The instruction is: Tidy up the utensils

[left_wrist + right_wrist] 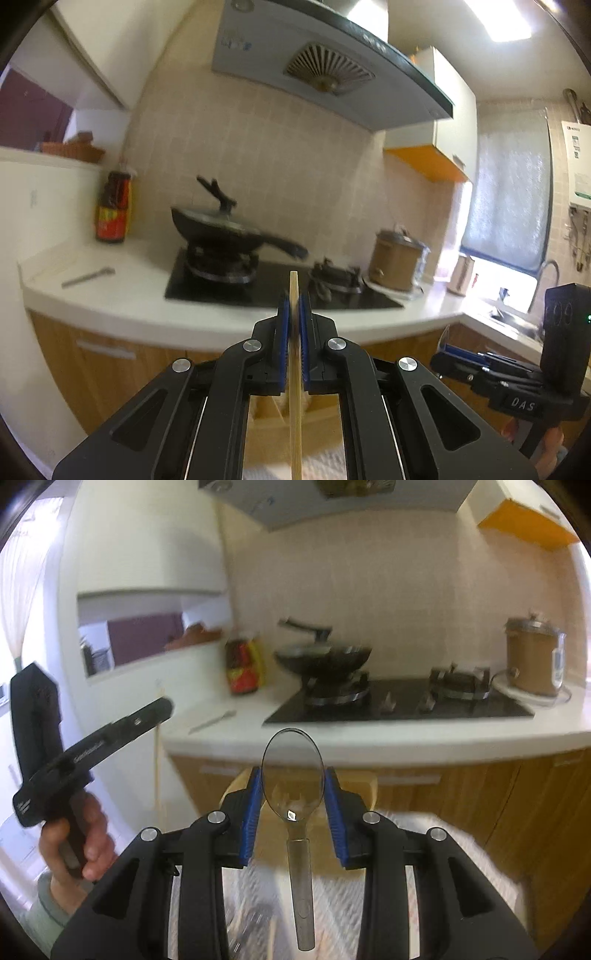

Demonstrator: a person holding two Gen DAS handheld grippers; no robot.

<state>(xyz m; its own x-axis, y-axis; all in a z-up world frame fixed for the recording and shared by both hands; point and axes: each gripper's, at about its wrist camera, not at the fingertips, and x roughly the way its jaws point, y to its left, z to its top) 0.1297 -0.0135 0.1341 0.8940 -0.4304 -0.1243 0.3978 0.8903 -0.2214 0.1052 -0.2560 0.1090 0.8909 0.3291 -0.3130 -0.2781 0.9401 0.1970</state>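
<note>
A white counter (122, 299) is seen ahead, with a black hob (266, 288) set into it and a lidded wok (221, 225) standing on the left burner. A clear plastic spoon (293, 775) is gripped at the bowl by the right gripper (293, 794), raised before the counter's front edge. A wooden chopstick (294, 354) is clamped upright by the left gripper (294, 314), likewise held aloft.

tan chopstick (294, 369); clear spoon (293, 771) — blue pads (251, 812)
</note>
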